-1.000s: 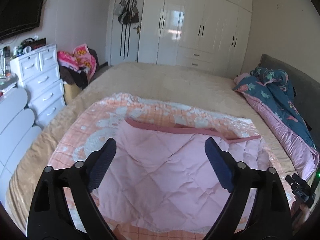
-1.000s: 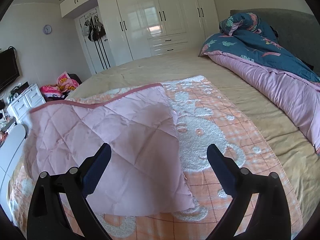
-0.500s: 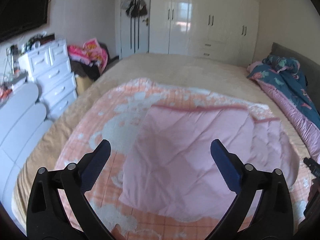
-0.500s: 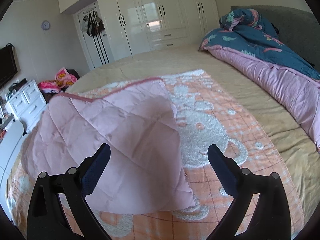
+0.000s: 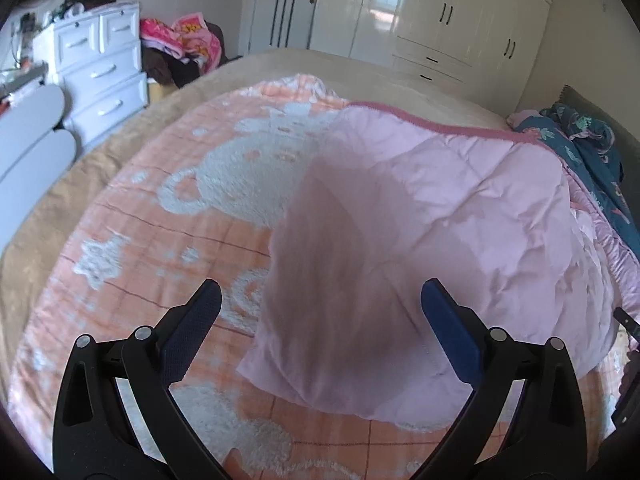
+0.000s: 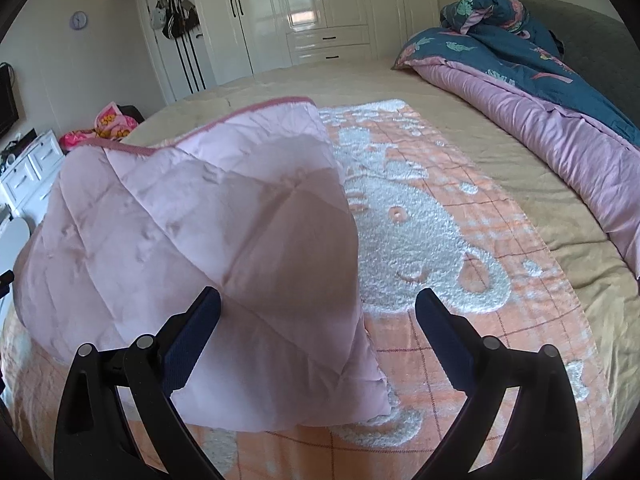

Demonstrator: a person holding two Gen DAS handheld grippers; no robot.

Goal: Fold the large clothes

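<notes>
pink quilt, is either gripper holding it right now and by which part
Nothing is held. The left gripper and right gripper are both open above the pink quilt.

1. The pink quilt [image 6: 192,240] is smooth, matt, stitched cloth.
2. The orange blanket [image 6: 420,240] is fuzzy, towel-like cloth.
3. The wardrobe [image 6: 320,4] doors are glossy white.
4. The left hand-held gripper [image 5: 320,336] is matt black plastic with textured blue pads [image 5: 188,336].

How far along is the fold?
Done: pink quilted garment lies doubled over on the orange blanket. In hand: nothing; left gripper and right gripper are both open above it. Left: further folds; it is bulky and puffed.
</notes>
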